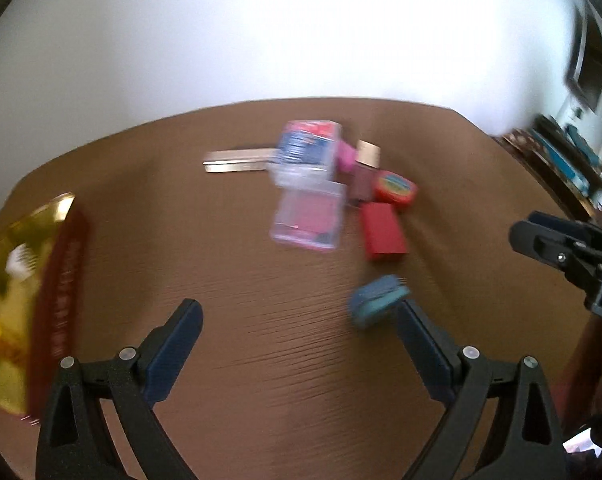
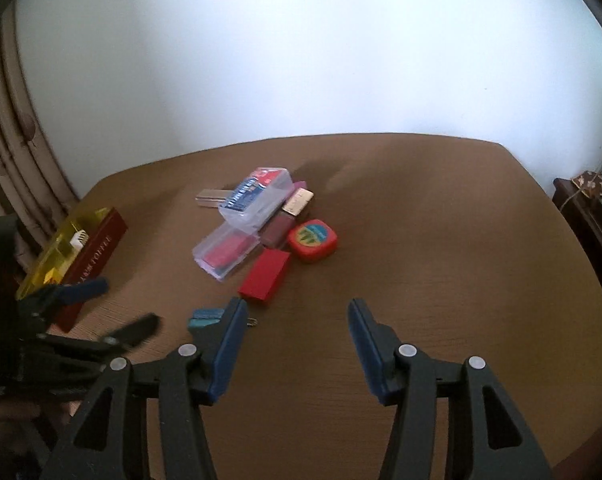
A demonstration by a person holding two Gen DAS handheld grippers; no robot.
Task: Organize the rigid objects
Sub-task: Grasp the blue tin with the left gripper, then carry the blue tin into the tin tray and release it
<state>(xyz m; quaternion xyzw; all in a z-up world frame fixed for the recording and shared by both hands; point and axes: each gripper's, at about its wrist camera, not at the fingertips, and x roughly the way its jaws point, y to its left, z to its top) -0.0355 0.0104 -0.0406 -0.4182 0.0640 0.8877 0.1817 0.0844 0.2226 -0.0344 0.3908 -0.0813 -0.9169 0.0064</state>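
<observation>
A cluster of small objects lies mid-table: a clear case with blue and red cards (image 2: 257, 196), a clear case with red contents (image 2: 225, 252), a red box (image 2: 265, 276), a round red tape measure (image 2: 313, 240), a maroon bottle (image 2: 279, 228) with a gold cap, and a silver bar (image 2: 211, 198). A small teal-blue block (image 1: 377, 304) lies just beyond one fingertip of my left gripper (image 1: 299, 308), which stands wide open and empty. My right gripper (image 2: 297, 304) is open over bare table, short of the red box (image 1: 383, 232), with nothing between its fingers.
A gold tray with a dark red side (image 2: 61, 256) sits at the table's left edge, holding a small white piece. The brown table (image 2: 441, 240) has bare surface to the right of the cluster. A white wall stands behind; curtains hang left, furniture stands far right.
</observation>
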